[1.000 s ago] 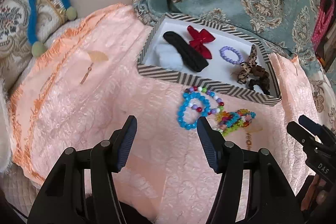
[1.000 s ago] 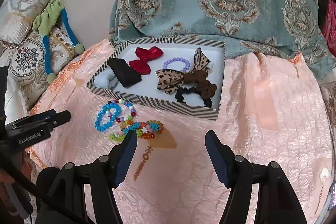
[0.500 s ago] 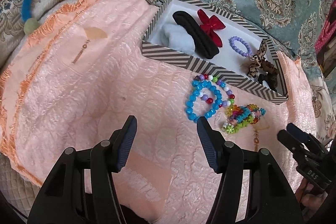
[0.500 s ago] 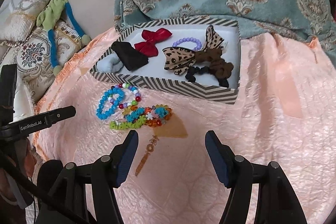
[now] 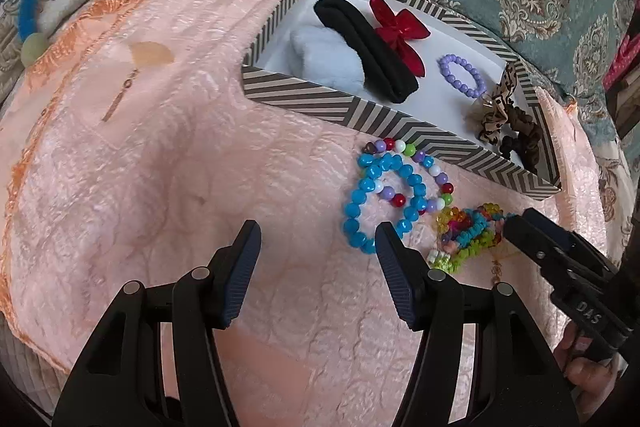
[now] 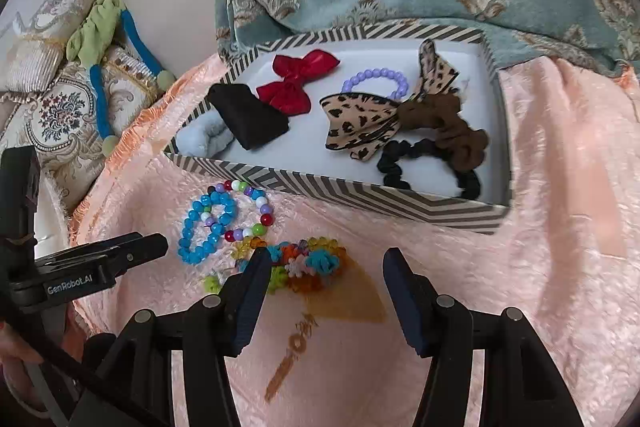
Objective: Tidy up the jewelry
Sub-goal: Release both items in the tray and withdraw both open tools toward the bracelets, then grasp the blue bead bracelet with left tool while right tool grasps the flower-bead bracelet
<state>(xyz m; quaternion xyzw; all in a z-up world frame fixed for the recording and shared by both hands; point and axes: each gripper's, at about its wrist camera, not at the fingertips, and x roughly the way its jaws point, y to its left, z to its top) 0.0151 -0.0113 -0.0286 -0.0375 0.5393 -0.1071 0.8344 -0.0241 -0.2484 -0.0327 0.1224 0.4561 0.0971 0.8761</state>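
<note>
In front of the chevron-striped box, on the peach blanket, three bead bracelets lie outside it: a blue bead bracelet, a mixed-colour bead bracelet overlapping it just against the box's near wall, and a bunched rainbow flower-bead bracelet a little further out from that wall; inside the box are a black hair band, a pale blue fluffy scrunchie, a red bow, a lilac bead bracelet, a leopard-print bow scrunchie and a black scrunchie; so the sorting looks well along, with those three bracelets left to go in; the right gripper hangs just short of the rainbow bracelet, its jaws closing, the beads at its left jaw's tip but no pad pressing them; the left gripper holds its jaws wide and empty beside the blue bracelet, on the side away from the box; picking up the rainbow bracelet seems the step in hand
</note>
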